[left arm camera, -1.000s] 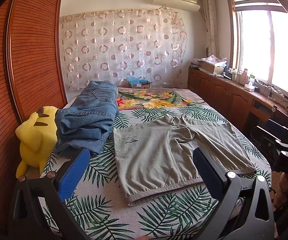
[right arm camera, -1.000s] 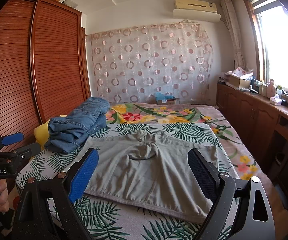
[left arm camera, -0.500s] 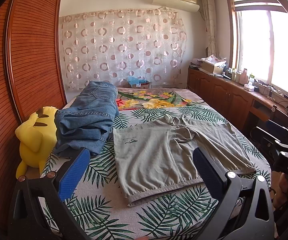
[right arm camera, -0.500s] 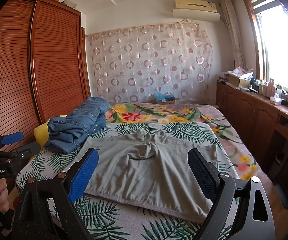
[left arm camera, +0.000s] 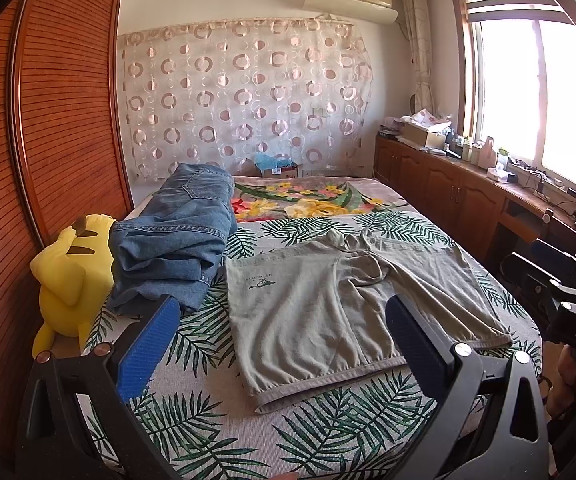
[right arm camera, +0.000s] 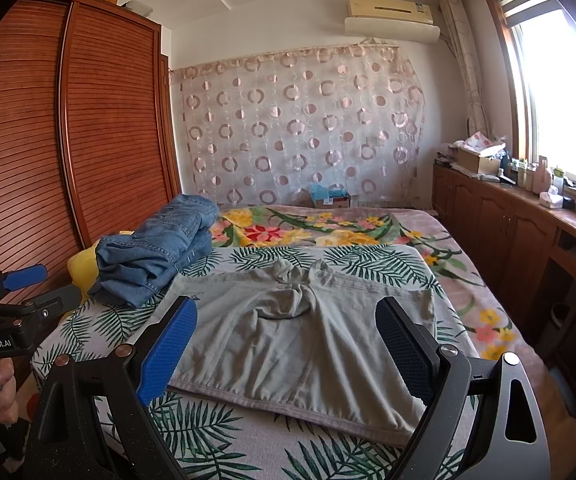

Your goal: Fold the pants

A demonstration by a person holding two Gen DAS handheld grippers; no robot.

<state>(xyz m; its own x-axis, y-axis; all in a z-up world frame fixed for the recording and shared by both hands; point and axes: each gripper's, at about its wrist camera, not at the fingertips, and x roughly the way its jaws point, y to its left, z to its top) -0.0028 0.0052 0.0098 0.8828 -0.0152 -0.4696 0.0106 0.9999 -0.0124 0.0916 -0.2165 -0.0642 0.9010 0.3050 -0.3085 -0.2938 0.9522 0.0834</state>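
Grey-green shorts (left arm camera: 328, 312) lie spread flat on the palm-leaf bed cover (left arm camera: 192, 344), waistband toward me, legs pointing to the far wall. They also show in the right wrist view (right arm camera: 300, 344). My left gripper (left arm camera: 284, 320) is open and empty, held above the near edge of the bed in front of the shorts. My right gripper (right arm camera: 286, 328) is open and empty, also hovering short of the waistband. Each gripper shows at the edge of the other's view: the right one (left arm camera: 568, 300) and the left one (right arm camera: 12, 296).
A pile of folded blue jeans (left arm camera: 180, 236) lies at the left of the bed, next to a yellow plush toy (left arm camera: 68, 276). A wooden wardrobe (left arm camera: 48, 140) stands on the left. A low cabinet (left arm camera: 468, 192) runs under the window on the right.
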